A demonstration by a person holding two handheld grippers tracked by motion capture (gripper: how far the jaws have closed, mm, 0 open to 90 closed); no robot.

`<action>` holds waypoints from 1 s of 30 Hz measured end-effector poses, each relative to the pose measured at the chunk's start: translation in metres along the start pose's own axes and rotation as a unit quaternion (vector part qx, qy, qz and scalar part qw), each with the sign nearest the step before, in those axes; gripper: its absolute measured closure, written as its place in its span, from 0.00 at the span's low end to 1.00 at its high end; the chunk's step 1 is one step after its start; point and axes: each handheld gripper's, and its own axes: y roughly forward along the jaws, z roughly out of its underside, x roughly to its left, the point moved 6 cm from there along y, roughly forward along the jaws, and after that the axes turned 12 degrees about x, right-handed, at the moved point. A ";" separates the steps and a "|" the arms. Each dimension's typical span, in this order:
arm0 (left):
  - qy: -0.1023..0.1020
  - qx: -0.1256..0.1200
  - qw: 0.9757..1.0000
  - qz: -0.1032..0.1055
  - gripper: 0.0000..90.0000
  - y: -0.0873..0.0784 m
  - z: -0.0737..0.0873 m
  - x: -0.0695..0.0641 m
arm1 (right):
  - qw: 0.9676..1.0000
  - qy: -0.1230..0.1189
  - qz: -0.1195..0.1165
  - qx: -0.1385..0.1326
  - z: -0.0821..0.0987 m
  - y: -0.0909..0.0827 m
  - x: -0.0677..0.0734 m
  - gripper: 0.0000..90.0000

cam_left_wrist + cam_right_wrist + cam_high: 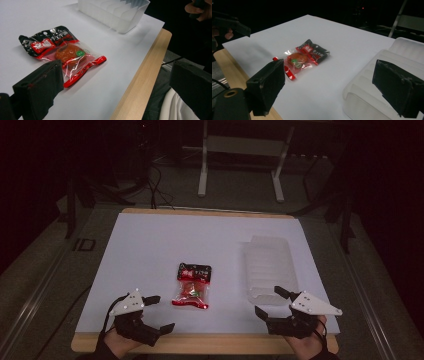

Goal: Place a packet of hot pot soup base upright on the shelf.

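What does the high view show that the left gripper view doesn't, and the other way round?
High view alone: both open grippers, the left gripper and the right gripper, side by side at the near edge, plus the frame legs on the floor beyond the table. Left gripper view alone: the packet's orange contents with a green sticker, and white cloth below the table edge. Both share: the snack packet lying flat on the white sheet, the clear ribbed tray apart from it, and the wooden table edge.
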 end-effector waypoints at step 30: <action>-0.001 0.013 1.000 0.028 0.03 -0.003 -0.043 0.002 | 0.999 -0.042 -0.019 0.002 -0.006 -0.013 0.015 0.20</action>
